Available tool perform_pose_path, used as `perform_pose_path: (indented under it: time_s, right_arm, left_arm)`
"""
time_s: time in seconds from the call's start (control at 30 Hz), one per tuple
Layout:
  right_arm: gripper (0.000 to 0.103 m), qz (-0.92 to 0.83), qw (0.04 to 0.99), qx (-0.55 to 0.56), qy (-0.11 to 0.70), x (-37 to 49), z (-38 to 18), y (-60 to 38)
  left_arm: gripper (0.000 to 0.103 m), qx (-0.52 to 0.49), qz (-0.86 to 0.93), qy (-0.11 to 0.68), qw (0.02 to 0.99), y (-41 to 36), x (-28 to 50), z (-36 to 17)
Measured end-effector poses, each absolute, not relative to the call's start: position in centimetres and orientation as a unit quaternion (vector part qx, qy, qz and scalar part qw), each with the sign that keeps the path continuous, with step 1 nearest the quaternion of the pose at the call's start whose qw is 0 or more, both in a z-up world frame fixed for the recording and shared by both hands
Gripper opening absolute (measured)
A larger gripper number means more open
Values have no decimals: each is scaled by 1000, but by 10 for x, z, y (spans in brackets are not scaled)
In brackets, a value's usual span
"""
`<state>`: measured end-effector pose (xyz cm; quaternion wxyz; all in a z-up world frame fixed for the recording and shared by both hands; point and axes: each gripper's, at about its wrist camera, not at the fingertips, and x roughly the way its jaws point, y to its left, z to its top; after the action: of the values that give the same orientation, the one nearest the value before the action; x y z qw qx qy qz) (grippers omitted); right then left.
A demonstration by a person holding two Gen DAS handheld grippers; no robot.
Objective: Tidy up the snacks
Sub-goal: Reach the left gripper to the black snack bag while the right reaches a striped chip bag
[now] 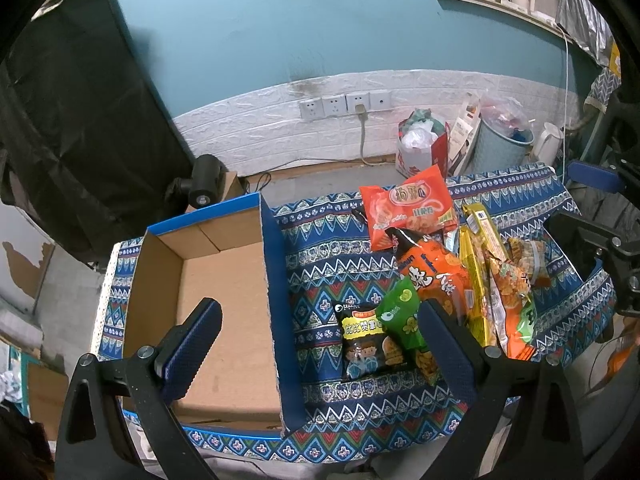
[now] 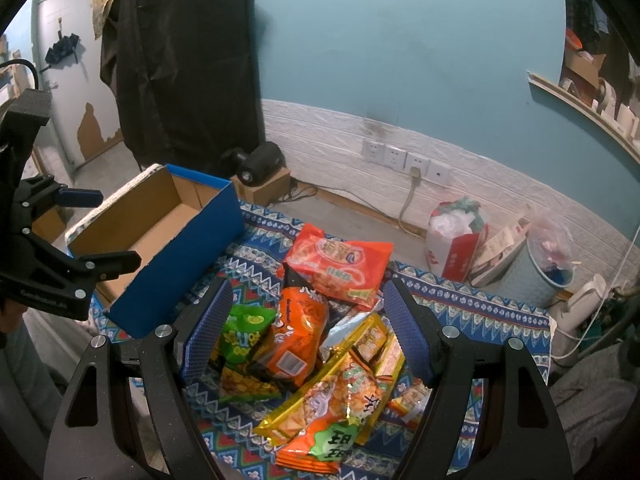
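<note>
I am holding my left gripper (image 1: 320, 340) wide apart over the cardboard box (image 1: 224, 280), which is sitting empty at the left of the patterned cloth (image 1: 332, 240). To its right, the snack bags (image 2: 320, 320) are lying in a heap, and my right gripper (image 2: 306, 330) is hanging spread above them, grasping nothing.

Black snack packet (image 1: 370, 342): "比比赞掌心". Orange-green packet (image 2: 320, 438): "玛玛". Other print unreadable.
</note>
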<state>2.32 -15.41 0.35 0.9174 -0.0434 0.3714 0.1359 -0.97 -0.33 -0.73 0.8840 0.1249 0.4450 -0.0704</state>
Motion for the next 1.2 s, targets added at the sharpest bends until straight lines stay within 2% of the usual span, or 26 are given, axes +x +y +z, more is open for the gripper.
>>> perform_pose_path:
  time_s: [0.5,1.2]
  right_arm:
    - [76,126,915,-47,381,26,-2,-160]
    - [76,39,879,-22,475,55,-66,-218]
  left_arm:
    - [99,127,-72,471,870,-8,-3,-29]
    - [99,123,-90,595,789,-41,15,-138]
